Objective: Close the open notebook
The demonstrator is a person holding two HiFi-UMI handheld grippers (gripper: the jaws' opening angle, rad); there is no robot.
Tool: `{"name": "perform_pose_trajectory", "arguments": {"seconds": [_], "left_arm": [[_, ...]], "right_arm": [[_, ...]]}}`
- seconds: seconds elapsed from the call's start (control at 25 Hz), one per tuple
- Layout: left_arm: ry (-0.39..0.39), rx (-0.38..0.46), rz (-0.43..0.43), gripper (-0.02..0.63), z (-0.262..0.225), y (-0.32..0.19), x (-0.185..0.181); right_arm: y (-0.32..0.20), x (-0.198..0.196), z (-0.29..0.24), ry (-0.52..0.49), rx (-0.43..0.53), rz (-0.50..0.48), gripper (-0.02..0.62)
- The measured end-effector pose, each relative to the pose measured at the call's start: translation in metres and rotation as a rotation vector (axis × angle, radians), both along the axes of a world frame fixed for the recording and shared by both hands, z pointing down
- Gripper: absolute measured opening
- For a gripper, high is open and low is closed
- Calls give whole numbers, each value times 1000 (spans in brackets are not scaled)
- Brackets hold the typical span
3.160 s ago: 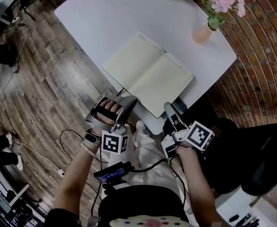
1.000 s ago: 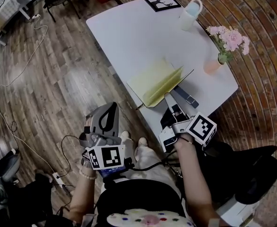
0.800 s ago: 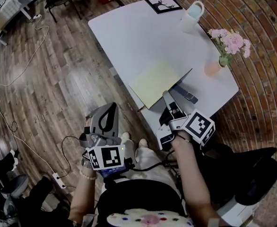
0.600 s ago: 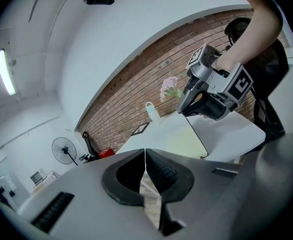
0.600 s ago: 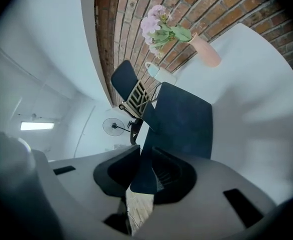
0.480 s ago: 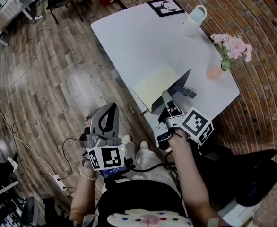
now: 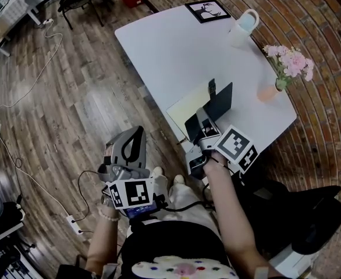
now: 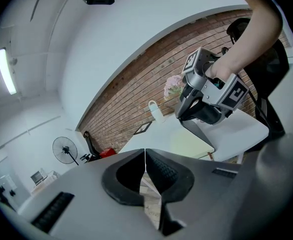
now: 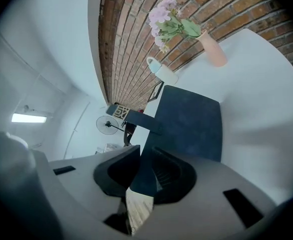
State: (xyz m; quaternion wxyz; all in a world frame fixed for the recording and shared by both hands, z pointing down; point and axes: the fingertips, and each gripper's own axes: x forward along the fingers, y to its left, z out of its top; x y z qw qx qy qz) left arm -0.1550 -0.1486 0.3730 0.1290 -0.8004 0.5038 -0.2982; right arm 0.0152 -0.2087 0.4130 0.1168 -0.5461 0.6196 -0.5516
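The notebook (image 7: 219,102) lies at the near edge of the white table (image 7: 159,39). It is half open: in the head view its dark cover stands nearly upright over a cream page that lies flat on the table. The right gripper (image 7: 198,121) is clamped on that cover. Only the right gripper view shows the bite, with the cover's near edge between the two pads, and there the cream page is hidden behind the dark cover. That view also shows a vase of pink flowers (image 7: 273,85) and a mug (image 7: 243,24) towards the table's far side. The left gripper (image 7: 134,133) is off the table, over the wooden floor (image 7: 60,97). Its own view shows the jaws pressed together on nothing, with the cream page beyond them.
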Motion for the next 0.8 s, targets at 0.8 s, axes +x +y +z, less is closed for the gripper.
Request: {"name": "perform_pose_trajectory", "arguments": {"seconds": [0.8], "left_arm": [[64, 7, 6, 20, -12, -20, -2]], "right_arm": [[-10, 4, 8, 169, 52, -51, 34]]}}
